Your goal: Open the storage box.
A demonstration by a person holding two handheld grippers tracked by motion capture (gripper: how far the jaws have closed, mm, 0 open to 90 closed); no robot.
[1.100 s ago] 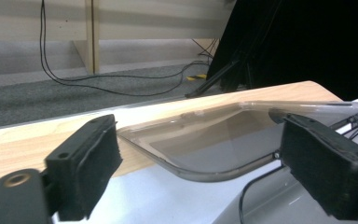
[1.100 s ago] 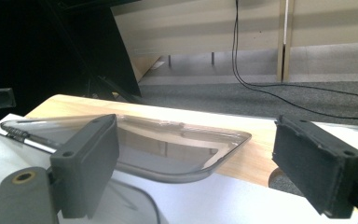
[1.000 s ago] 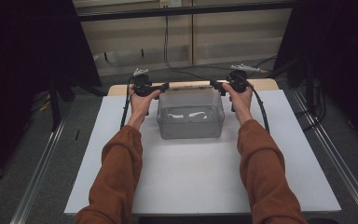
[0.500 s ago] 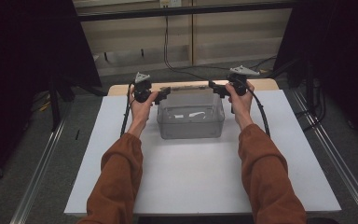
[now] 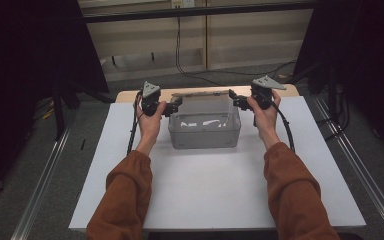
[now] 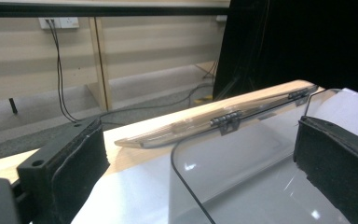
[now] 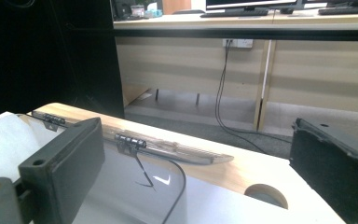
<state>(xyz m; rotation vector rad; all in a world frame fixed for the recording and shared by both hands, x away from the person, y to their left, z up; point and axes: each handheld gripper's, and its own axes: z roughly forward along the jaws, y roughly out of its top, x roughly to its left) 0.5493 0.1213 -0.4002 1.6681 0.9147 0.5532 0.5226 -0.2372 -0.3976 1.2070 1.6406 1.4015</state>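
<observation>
A clear plastic box point(image 5: 204, 131) sits at the far middle of the white board point(image 5: 205, 195). Its hinged clear lid point(image 5: 203, 103) is raised and leans back; its black hinges point(image 6: 226, 121) point(image 7: 131, 140) show at the rear rim. My left gripper point(image 5: 174, 105) is at the lid's left edge and my right gripper point(image 5: 235, 100) at its right edge. In the left gripper view the jaws stand wide apart with the lid's rounded corner point(image 6: 242, 182) between them, untouched. The right gripper view shows the same: open jaws either side of the lid corner point(image 7: 165, 191).
The white board lies on a wooden table point(image 5: 130, 95) whose back edge runs just behind the box. A round hole point(image 7: 266, 196) is in the wood near the right gripper. Metal rails point(image 5: 45, 185) flank the table. Cables point(image 5: 180, 50) hang against the back wall.
The lid has swung up from over the box to a raised, leaning-back position. Both hands have shifted slightly outward with it.
</observation>
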